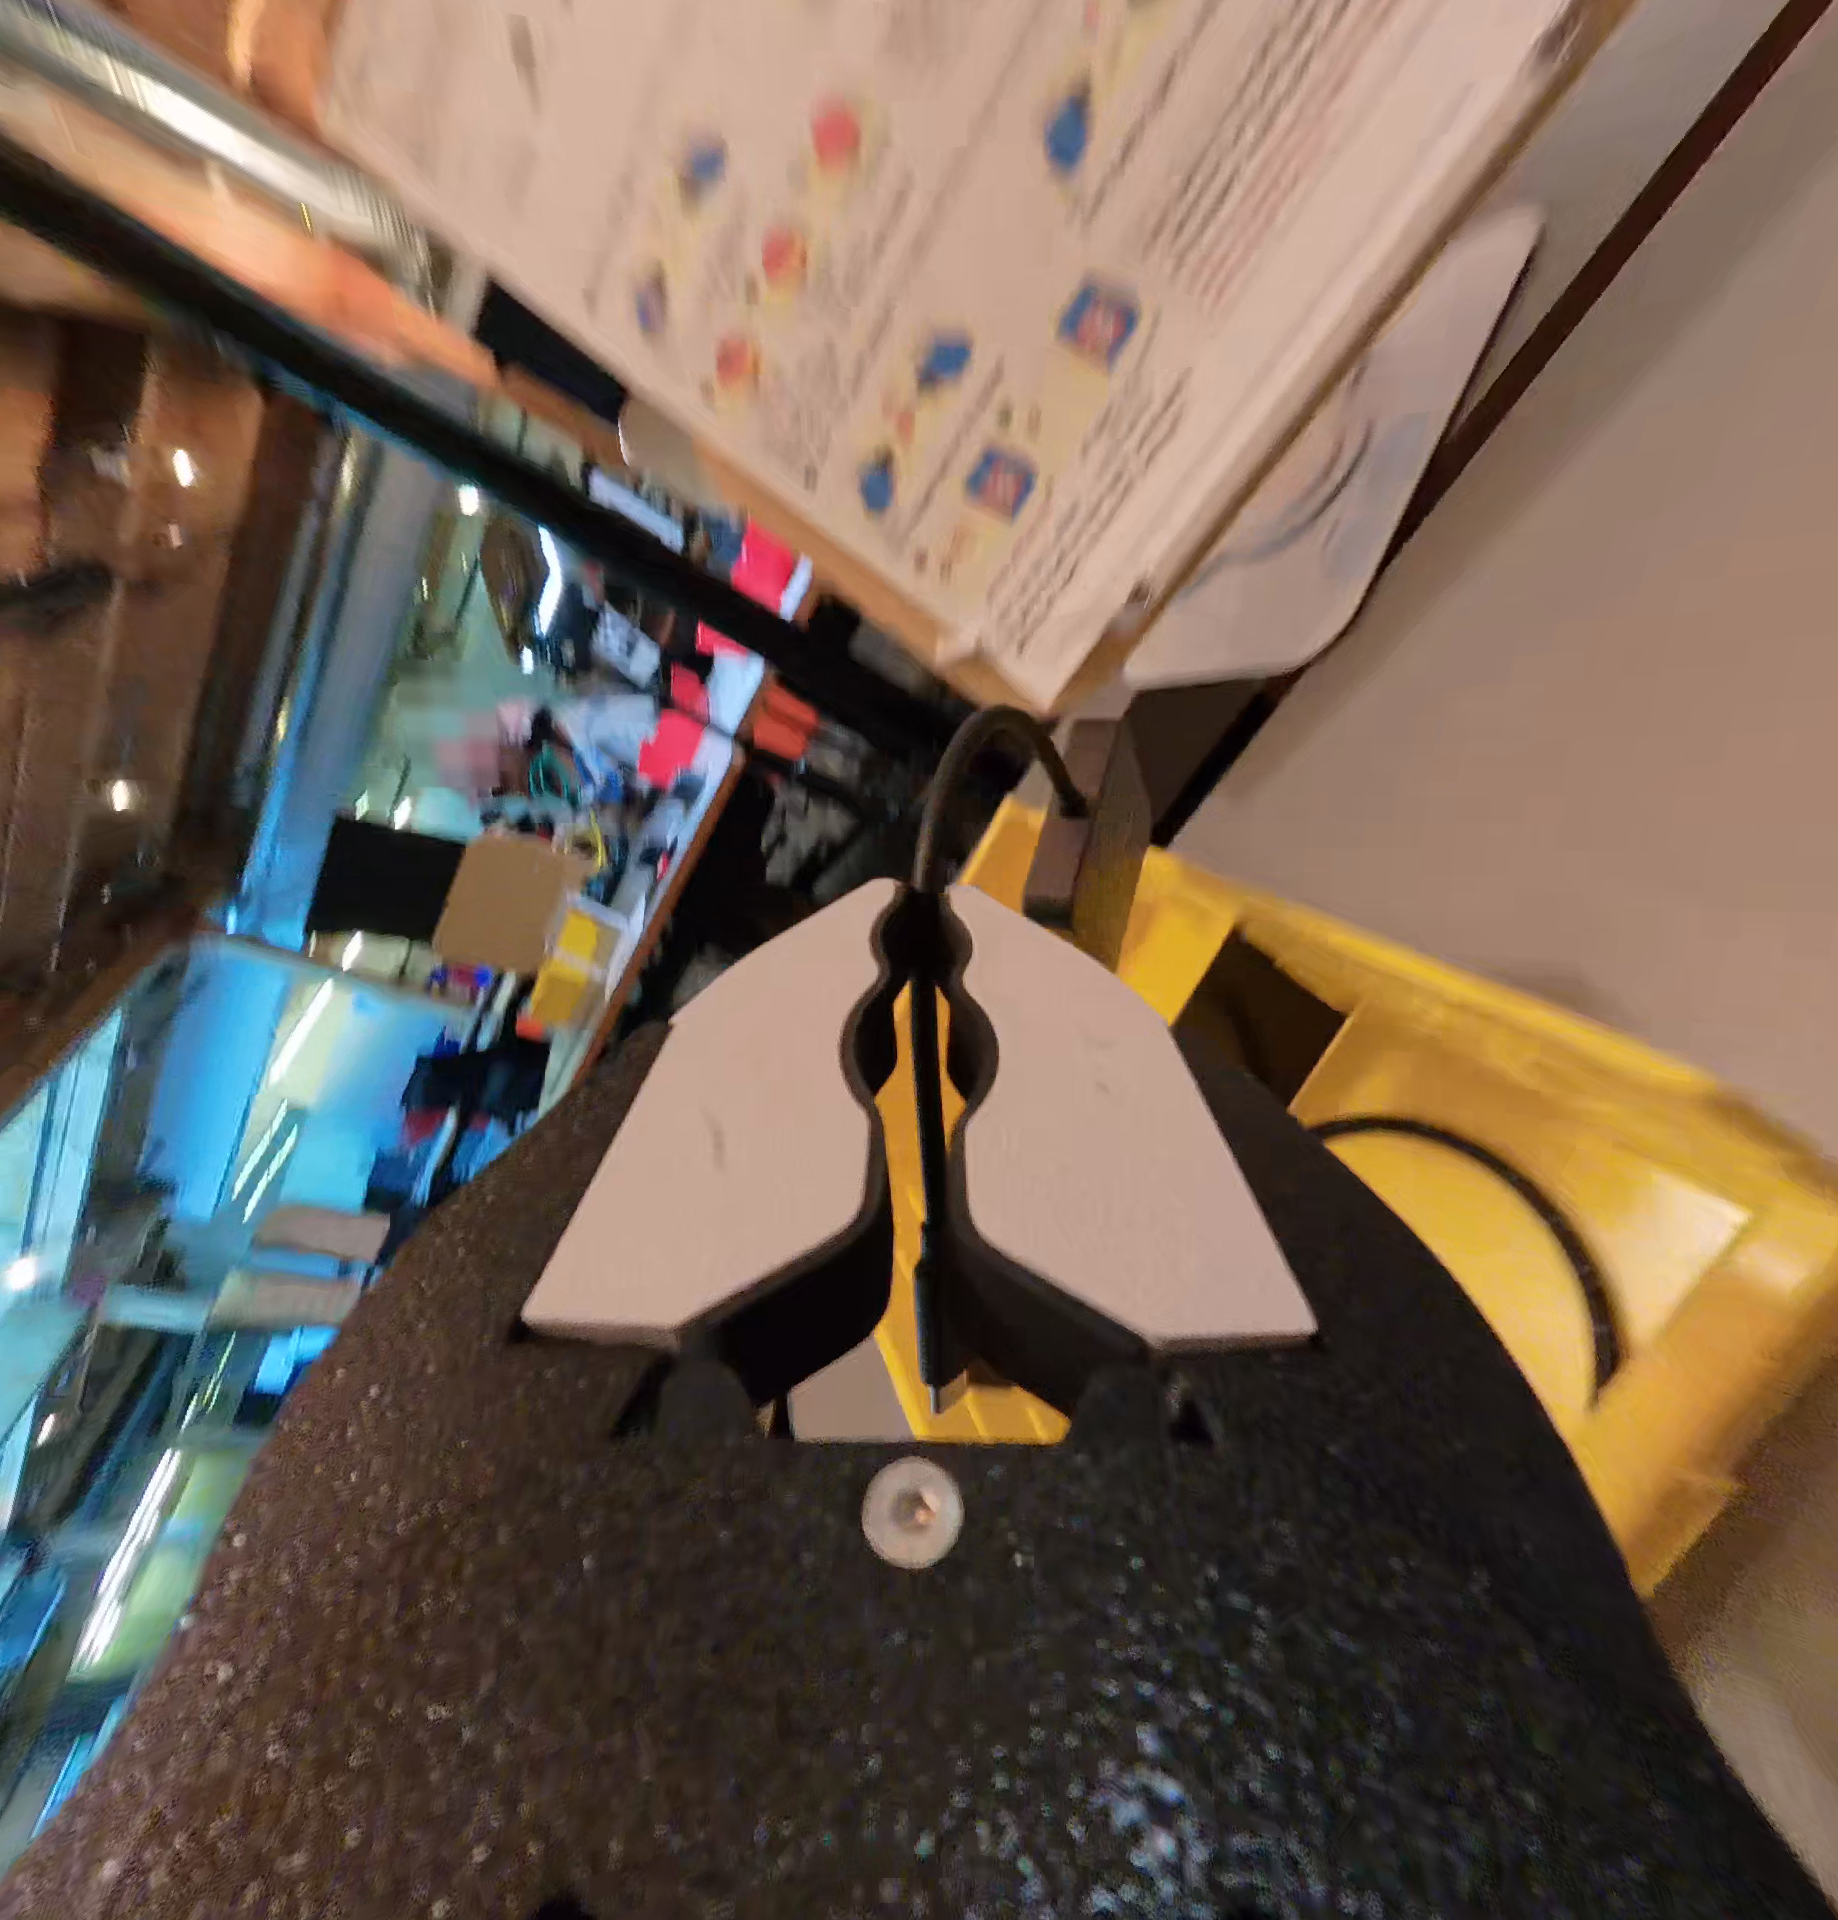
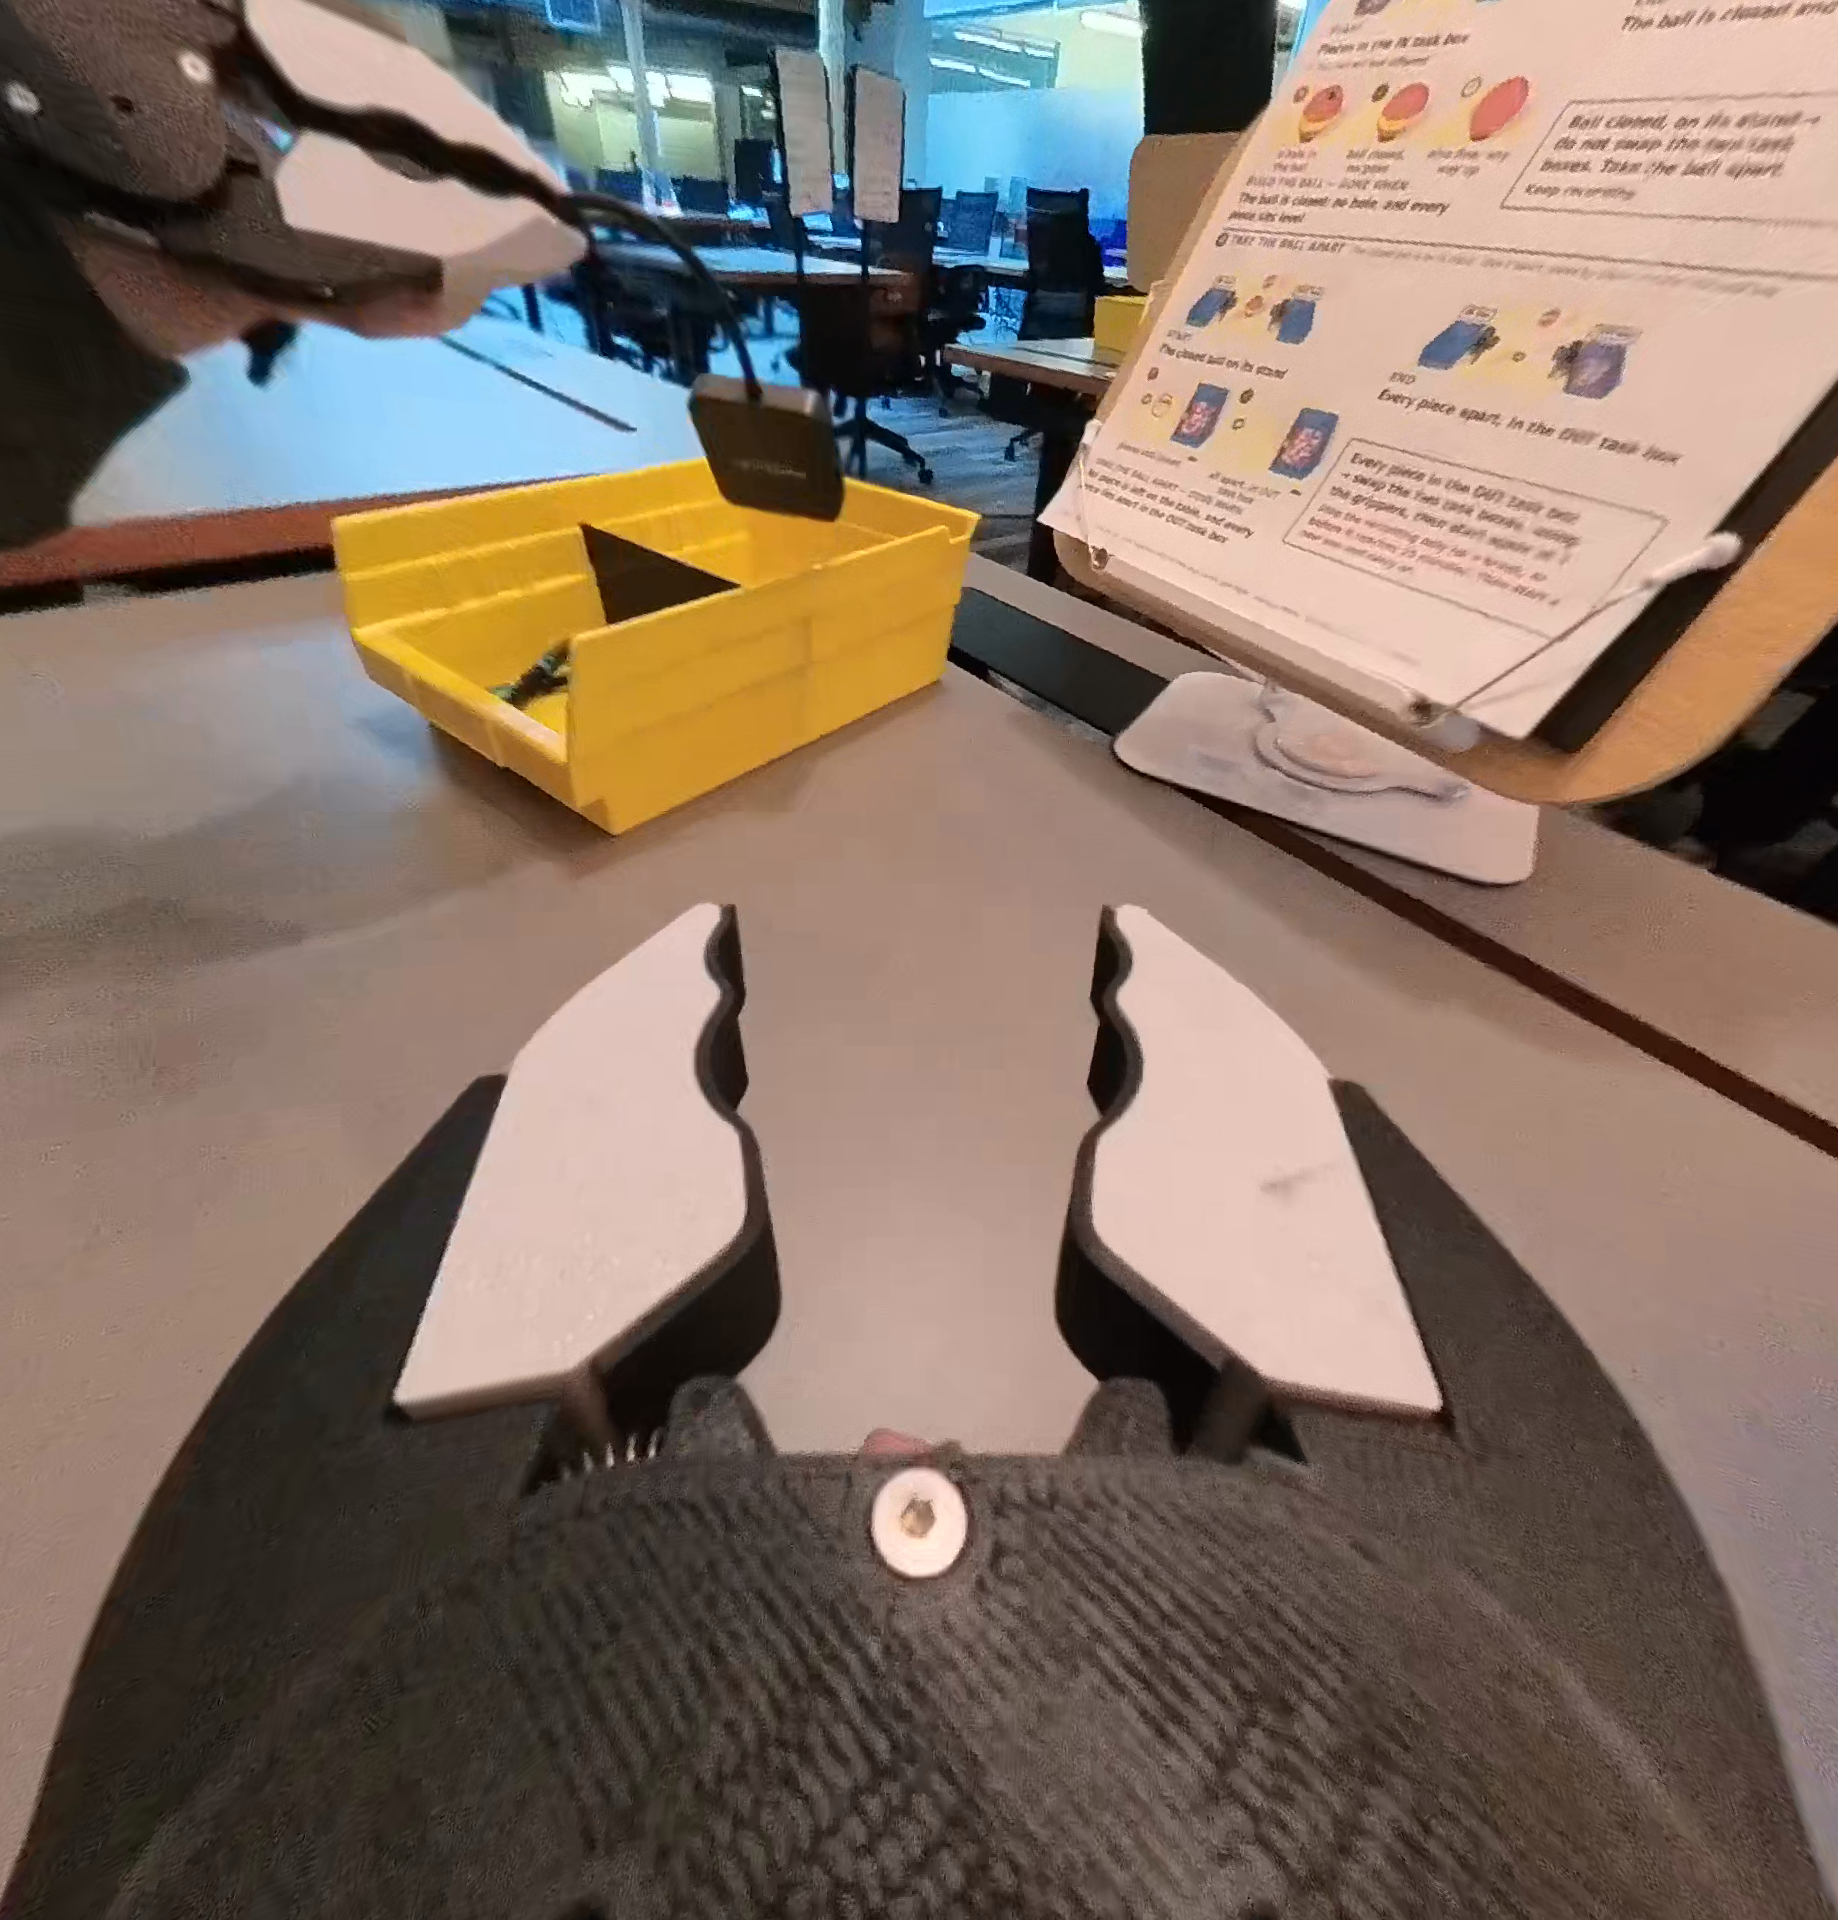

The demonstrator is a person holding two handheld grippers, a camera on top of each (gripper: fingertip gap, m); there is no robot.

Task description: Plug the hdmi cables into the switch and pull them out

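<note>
Dangling by its short cable (image 2: 686,260) from the clamped left tool (image 1: 920,935), the black switch (image 2: 767,449) hangs above the yellow bin (image 2: 686,665), best lowered gently onto the grey surface (image 2: 894,852) before the gaping, empty right tool (image 2: 915,987) approaches.

I see a matt grey tabletop (image 2: 271,935), glossy yellow plastic bin (image 2: 686,707), matt black switch (image 2: 775,457) on rubbery cable (image 2: 686,260), paper sheet (image 2: 1466,364) on a wood-edged stand (image 2: 1621,748).
</note>
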